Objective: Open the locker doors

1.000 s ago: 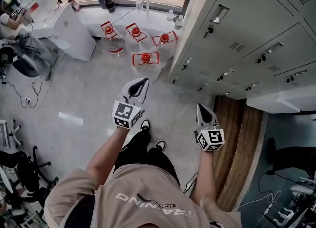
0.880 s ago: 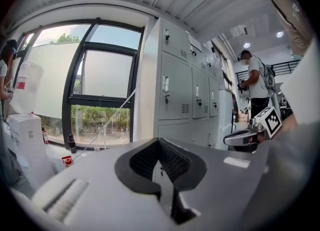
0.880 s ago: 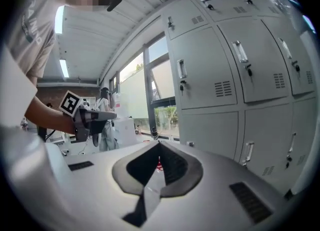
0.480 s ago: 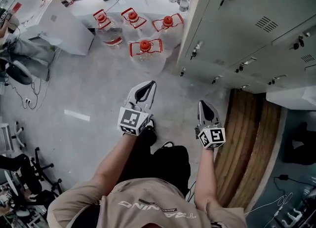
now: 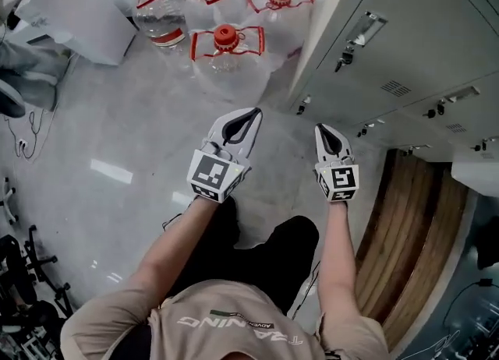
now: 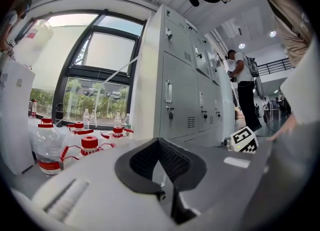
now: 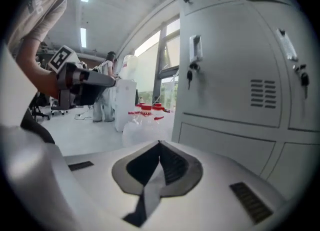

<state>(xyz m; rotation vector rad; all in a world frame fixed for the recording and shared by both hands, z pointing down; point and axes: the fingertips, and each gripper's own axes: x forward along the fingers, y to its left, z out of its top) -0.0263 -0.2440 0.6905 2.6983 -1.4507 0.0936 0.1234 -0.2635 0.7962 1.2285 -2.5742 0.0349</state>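
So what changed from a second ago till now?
The person crouched down, and the left gripper and right gripper came down with them, beside the lockers. Nothing was grabbed or let go. Both grippers' fingers stayed shut and empty, the locker doors stayed closed, and the water bottles did not move.
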